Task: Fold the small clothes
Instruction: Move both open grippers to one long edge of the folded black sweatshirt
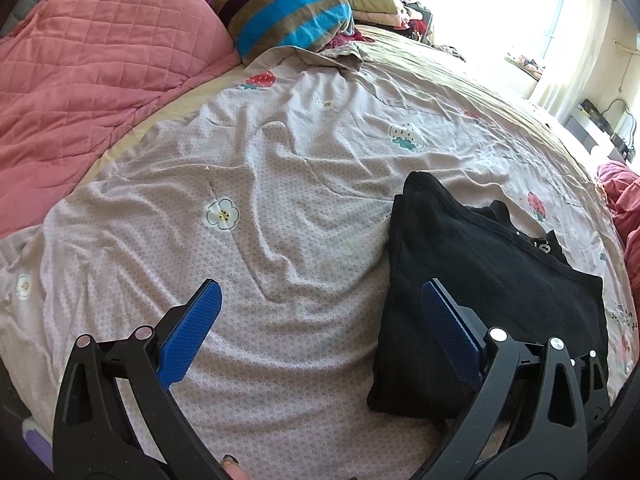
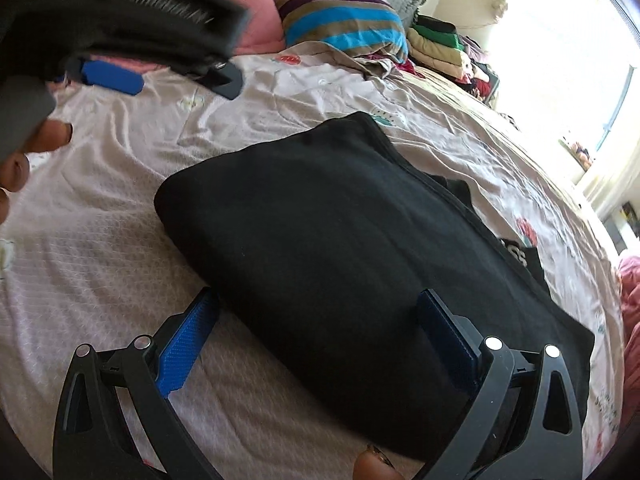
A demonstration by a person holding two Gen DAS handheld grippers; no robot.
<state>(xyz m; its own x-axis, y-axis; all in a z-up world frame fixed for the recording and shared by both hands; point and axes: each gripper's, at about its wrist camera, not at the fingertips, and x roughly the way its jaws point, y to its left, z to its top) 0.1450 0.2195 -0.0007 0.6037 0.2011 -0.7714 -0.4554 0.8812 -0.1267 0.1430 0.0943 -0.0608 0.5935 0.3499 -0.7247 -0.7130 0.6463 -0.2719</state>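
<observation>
A black garment (image 2: 340, 248) lies folded into a rough rectangle on the bed sheet (image 2: 100, 260); a bit of white lettering shows at its far right edge. It also shows in the left wrist view (image 1: 480, 292), at the right. My right gripper (image 2: 320, 332) is open and empty, its jaws wide above the garment's near edge. My left gripper (image 1: 320, 320) is open and empty over bare sheet, to the left of the garment. The left gripper also shows blurred at the upper left of the right wrist view (image 2: 116, 72).
The sheet (image 1: 240, 200) is pale pink with flower and strawberry prints. A pink quilted blanket (image 1: 92, 60) and a striped pillow (image 1: 288, 8) lie at the head. Stacked folded clothes (image 1: 376, 0) sit at the far side near a bright window. More pink cloth (image 1: 620, 200) lies at right.
</observation>
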